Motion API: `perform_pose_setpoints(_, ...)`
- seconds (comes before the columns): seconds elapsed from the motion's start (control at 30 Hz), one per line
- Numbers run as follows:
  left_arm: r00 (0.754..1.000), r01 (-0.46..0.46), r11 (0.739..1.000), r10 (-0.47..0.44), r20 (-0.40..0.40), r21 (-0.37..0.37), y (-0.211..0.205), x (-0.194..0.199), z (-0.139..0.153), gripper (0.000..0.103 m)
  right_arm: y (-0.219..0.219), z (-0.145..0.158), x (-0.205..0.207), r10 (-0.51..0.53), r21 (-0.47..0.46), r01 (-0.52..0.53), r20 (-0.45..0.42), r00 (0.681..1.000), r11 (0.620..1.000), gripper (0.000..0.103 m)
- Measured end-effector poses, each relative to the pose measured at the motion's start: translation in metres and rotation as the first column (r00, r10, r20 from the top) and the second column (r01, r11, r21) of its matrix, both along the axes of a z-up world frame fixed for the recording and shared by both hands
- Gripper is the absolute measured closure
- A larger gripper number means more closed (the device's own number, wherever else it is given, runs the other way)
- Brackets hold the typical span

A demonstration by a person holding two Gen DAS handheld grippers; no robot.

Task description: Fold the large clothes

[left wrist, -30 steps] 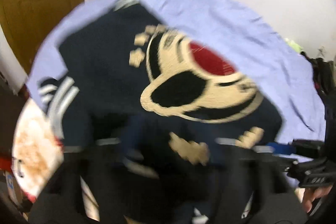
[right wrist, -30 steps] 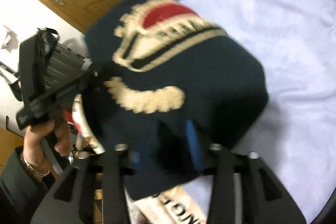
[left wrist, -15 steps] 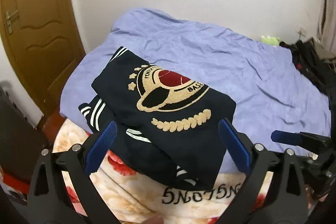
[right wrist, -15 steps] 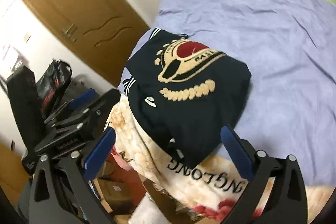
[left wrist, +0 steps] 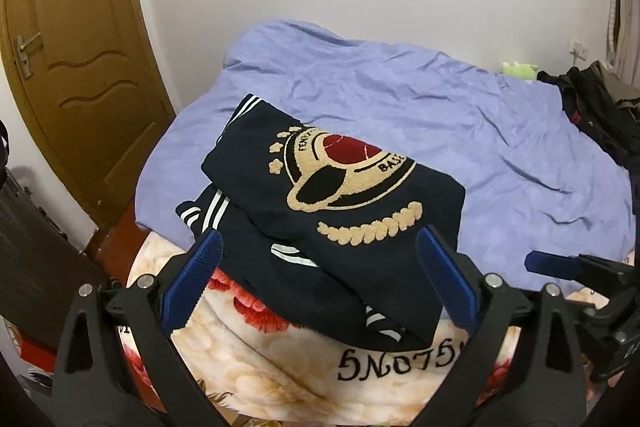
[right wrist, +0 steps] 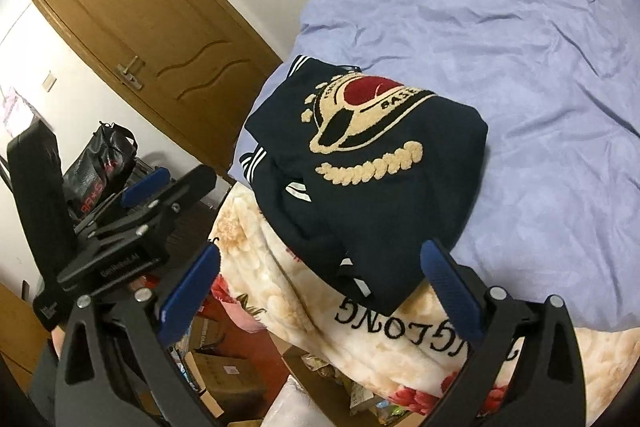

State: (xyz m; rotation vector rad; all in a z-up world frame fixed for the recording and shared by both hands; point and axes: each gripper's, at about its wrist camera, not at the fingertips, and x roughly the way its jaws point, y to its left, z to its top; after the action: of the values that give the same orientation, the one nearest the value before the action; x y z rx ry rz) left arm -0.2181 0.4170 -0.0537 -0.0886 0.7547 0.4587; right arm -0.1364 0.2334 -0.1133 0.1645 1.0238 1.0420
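Note:
A navy garment [left wrist: 332, 211] [right wrist: 368, 171] with a tan and red crest and white stripes lies folded on the near corner of the bed, half on the lavender sheet [left wrist: 400, 99] [right wrist: 520, 67], half on a floral blanket [left wrist: 280, 367] [right wrist: 304, 299]. My left gripper [left wrist: 318, 279] hovers open just short of its near edge, nothing between the blue pads. My right gripper [right wrist: 320, 283] is likewise open and empty, held back from the garment's near corner. Each view catches the other gripper at its side: the right gripper [left wrist: 580, 279], the left gripper [right wrist: 160, 195].
A brown wooden door [left wrist: 76, 67] [right wrist: 152, 39] stands left of the bed. Dark clothes [left wrist: 592, 107] are piled at the bed's far right by a green plush [left wrist: 518, 69]. A black bag [right wrist: 100, 167] and cardboard boxes [right wrist: 228, 375] sit on the floor beside the bed.
Both grippers let go of the garment, opened wide and pulled back and up from it. The garment now rests folded on the bed.

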Motion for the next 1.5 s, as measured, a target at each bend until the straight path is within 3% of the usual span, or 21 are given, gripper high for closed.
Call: perform_pose_setpoints(1.5,1.000,0.009,1.000,-0.010,0.010,0.018,-0.006,0.014,0.003,0.008,-0.005,0.006,0.013,-0.016,0.025,0.015,0.017,1.000,1.000,0.005)
